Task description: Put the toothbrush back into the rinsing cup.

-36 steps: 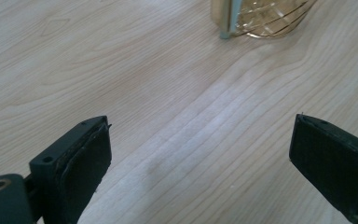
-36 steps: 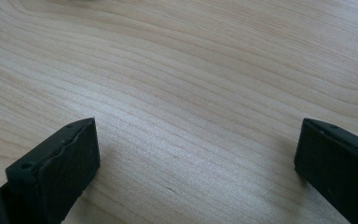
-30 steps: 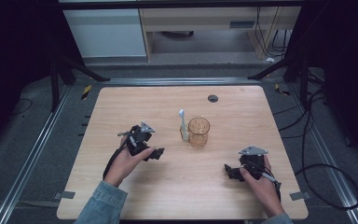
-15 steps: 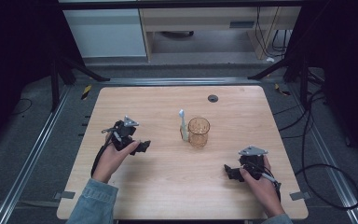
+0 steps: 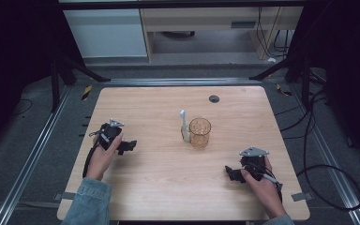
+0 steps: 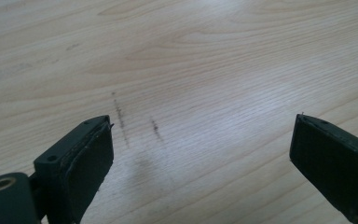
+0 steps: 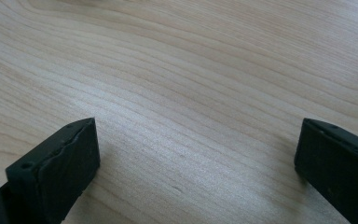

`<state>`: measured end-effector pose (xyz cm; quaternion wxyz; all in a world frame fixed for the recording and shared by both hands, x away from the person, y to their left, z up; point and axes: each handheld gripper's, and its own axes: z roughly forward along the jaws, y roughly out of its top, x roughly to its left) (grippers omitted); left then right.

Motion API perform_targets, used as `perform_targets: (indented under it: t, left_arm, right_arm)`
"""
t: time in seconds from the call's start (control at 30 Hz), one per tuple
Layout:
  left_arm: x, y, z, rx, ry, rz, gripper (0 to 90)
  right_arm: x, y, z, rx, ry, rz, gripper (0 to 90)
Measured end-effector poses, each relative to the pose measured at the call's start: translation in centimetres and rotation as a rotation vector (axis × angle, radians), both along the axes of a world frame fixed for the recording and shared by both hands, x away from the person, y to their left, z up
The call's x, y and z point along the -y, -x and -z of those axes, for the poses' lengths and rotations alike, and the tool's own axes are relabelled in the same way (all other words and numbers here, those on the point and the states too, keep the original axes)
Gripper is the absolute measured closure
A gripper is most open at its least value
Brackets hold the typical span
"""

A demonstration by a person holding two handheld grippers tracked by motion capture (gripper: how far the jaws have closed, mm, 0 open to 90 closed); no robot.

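Both jaws spread, empty — left hand-held gripper (image 5: 132, 145) has drawn leftward from the cup (image 5: 199, 132); right hand-held gripper (image 5: 228, 171) unmoved.

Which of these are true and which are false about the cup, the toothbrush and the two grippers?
1. The toothbrush is inside the orange cup. False: it is outside, against the cup's left side.
2. The left gripper has its jaws open over bare wood. True.
3. The right gripper is holding the cup. False: its jaws are open and empty, apart from the cup.
4. The cup stands upright near the middle of the table. True.
5. A small dark round thing sits near the table's far edge. True.
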<state>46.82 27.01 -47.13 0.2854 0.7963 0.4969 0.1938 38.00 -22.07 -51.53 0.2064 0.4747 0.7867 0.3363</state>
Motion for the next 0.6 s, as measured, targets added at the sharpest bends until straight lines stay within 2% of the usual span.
perform_targets:
  t: [0.1,0.17,0.3,0.6]
  left_arm:
    - [-0.5,-0.1,0.4,0.014,-0.001,-0.011,5.6]
    - [-1.2,-0.4,1.0,0.024,0.019,-0.04,5.5]
    - [-2.3,-0.6,1.8,0.021,0.029,-0.073,5.5]
    - [-2.9,-0.8,3.0,0.029,0.044,-0.083,5.1]
  right_arm:
    - [0.0,0.0,0.0,-0.003,0.001,0.0,0.3]
    - [0.0,0.0,0.0,-0.003,0.001,0.0,0.3]
    - [0.0,0.0,0.0,-0.003,0.001,0.0,0.3]
    - [0.0,0.0,0.0,-0.002,0.001,-0.002,0.3]
